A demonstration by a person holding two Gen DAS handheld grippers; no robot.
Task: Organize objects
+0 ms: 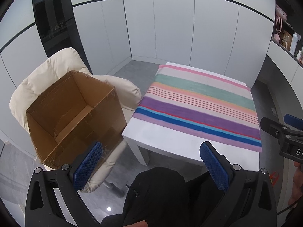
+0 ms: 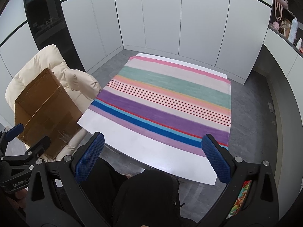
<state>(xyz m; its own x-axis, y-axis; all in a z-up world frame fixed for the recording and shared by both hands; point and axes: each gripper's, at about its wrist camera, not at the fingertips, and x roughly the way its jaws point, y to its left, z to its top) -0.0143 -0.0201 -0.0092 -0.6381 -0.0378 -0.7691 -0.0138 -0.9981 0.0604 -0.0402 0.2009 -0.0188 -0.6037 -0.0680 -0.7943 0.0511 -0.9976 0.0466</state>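
Both grippers sit nearest the lens: left gripper and right gripper, each with its blue-padded fingers spread wide and grasping nothing, held above the person's dark-clad lap. Largest beyond them is the white table, covered for the most part by a striped cloth that lies flat and bare; no loose object shows on it. To the left stands a cream padded chair carrying an open cardboard box, tilted toward the table and, as far as its interior shows, empty. Judged from this, either sorting has not begun or nothing remains on the table; which, cannot be told. A colourful printed item shows partly behind the right gripper's frame. Shelves at far right hold small goods, well apart. Nothing obstructs the path between table and box.
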